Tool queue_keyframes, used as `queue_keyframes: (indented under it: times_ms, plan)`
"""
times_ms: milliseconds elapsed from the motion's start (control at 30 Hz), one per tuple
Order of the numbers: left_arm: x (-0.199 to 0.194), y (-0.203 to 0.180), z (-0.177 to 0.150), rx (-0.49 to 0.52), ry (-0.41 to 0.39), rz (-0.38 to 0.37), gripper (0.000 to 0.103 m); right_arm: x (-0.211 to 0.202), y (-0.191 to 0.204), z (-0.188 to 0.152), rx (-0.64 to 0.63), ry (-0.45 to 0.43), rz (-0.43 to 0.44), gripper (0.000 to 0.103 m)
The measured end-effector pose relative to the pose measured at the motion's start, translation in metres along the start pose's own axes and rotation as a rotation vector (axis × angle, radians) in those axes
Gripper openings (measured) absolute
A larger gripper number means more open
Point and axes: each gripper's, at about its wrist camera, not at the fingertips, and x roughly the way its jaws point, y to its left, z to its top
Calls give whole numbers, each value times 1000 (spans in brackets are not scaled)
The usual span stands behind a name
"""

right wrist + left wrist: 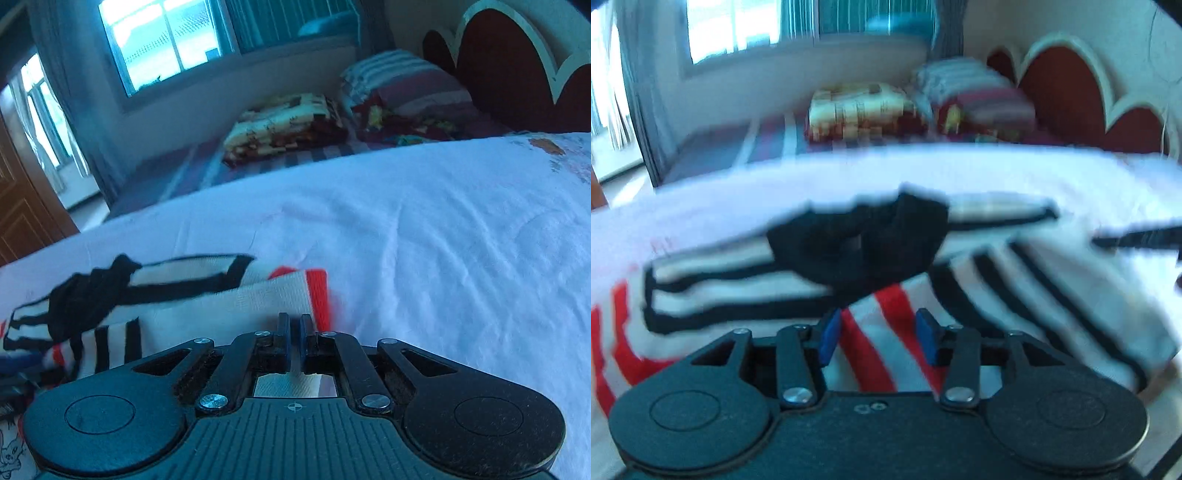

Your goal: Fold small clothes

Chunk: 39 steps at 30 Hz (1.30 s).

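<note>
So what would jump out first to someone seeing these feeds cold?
Probably the striped garment, white with bold red and black bands, sprawled on the white bedsheet right ahead of both tools. Next, the right tool, its jaws nearly shut at the garment's red-edged end, while the left tool hangs open over the red stripes. Behind, a scalloped red headboard.

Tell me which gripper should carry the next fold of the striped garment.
Right, probably. The right gripper has its fingers nearly shut at the striped garment's red-trimmed edge, apparently pinching it. The left gripper is open above the cloth, holding nothing.
</note>
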Motion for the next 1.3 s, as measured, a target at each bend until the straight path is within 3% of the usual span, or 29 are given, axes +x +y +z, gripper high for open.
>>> queue_keyframes:
  times_ms: [100, 167, 300, 333, 467, 567, 700, 933, 1033, 1300]
  plan:
    - [-14, 0, 1, -1, -3, 26, 41, -15, 8, 0, -46, 5, -17, 3]
    - [-36, 1, -4, -32, -59, 21, 46, -39, 14, -10, -66, -38, 36, 3]
    - [-34, -5, -29, -51, -1, 49, 48, -44, 26, -42, -64, 13, 63, 4]
    - [-34, -8, -33, -35, -40, 61, 48, -43, 27, -49, -74, -8, 48, 3]
    - [-39, -7, -23, -59, -18, 67, 48, -52, 33, -40, -49, -8, 28, 4]
    - [-65, 12, -29, -111, -68, 77, 51, -76, 39, -42, -65, -37, 49, 4]
    - [-113, 81, -66, -293, -100, 140, 51, -96, 47, -57, -64, -26, 32, 4]
    - [-207, 231, -161, -591, -120, 444, 47, -105, 90, -81, 14, 11, 69, 4]
    - [-234, 287, -195, -821, -159, 459, 44, -103, 121, -87, 18, 27, 100, 4]
    - [-237, 365, -226, -1121, -285, 333, 40, -97, 188, -83, 4, 36, 123, 4]
